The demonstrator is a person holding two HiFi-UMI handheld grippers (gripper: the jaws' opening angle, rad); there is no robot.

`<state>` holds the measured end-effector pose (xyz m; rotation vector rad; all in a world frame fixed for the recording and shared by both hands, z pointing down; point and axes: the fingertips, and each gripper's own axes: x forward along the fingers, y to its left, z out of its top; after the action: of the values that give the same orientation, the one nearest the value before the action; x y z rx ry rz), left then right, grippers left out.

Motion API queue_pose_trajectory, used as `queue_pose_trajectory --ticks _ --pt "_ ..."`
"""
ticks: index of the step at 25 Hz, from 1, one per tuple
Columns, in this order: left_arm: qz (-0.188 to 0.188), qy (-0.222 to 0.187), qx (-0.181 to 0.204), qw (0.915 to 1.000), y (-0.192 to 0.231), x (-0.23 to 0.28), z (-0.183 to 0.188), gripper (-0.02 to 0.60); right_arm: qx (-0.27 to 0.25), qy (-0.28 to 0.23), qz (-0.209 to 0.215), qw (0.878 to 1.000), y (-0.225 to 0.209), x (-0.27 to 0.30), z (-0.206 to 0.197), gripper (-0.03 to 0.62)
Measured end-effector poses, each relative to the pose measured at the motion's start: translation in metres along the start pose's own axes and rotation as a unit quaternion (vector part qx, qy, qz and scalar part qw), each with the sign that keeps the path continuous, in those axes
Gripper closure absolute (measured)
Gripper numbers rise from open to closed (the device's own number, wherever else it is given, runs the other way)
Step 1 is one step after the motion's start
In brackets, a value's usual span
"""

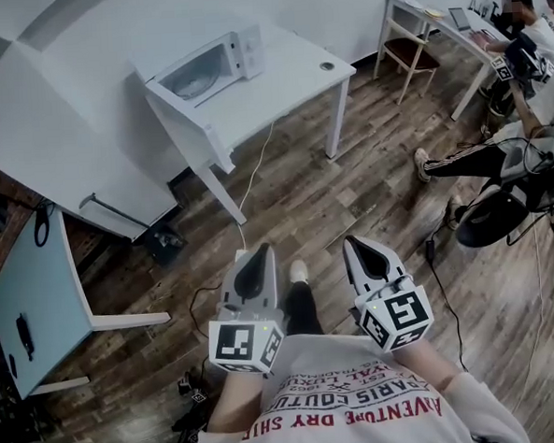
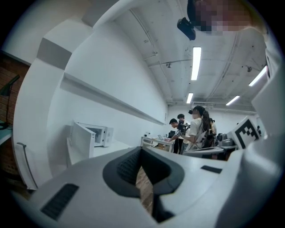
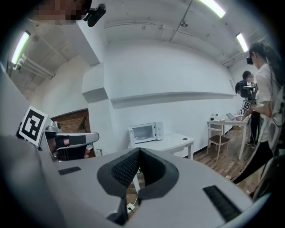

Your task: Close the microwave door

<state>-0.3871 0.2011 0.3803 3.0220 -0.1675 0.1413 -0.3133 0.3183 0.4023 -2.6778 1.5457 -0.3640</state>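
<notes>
A white microwave (image 1: 209,66) sits on a white table (image 1: 287,75) by the far wall, well ahead of both grippers. In the left gripper view the microwave (image 2: 95,135) has its door (image 2: 82,140) swung open to the left. The right gripper view shows the microwave (image 3: 146,132) from the front, small and distant. My left gripper (image 1: 258,254) and right gripper (image 1: 358,246) are held side by side close to my chest, above the wooden floor. Both are shut with nothing between the jaws, as the left gripper (image 2: 141,153) and right gripper (image 3: 139,153) show in their own views.
A cable (image 1: 253,175) runs from the table down to the floor. A white slanted panel (image 1: 56,136) and a light blue table (image 1: 29,297) stand at the left. At the back right are a desk (image 1: 433,14), a wooden chair (image 1: 412,53) and seated people (image 1: 530,69).
</notes>
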Motion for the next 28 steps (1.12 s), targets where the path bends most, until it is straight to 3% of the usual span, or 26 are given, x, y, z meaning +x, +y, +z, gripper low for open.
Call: queue_pose_trajectory --ticks 7,17,22,28 --pt "-0.018 0.004 -0.011 0.9998 0.049 0.096 0.017 0.578 0.002 0.009 -0.01 1.0 -0.041 0.086 0.025 0.586" --pt "-0.067 0.0 0.007 0.9977 0.112 0.233 0.057 0.578 -0.007 0.022 -0.017 1.0 -0.09 0.23 0.07 0.586" --pt "-0.062 0.009 0.008 0.998 0.133 0.276 0.059 0.578 -0.006 0.024 -0.007 1.0 -0.108 0.28 0.082 0.586" --pt "-0.031 0.017 0.011 0.9993 0.154 0.314 0.054 0.578 -0.01 0.039 0.03 0.999 -0.129 0.333 0.081 0.586"
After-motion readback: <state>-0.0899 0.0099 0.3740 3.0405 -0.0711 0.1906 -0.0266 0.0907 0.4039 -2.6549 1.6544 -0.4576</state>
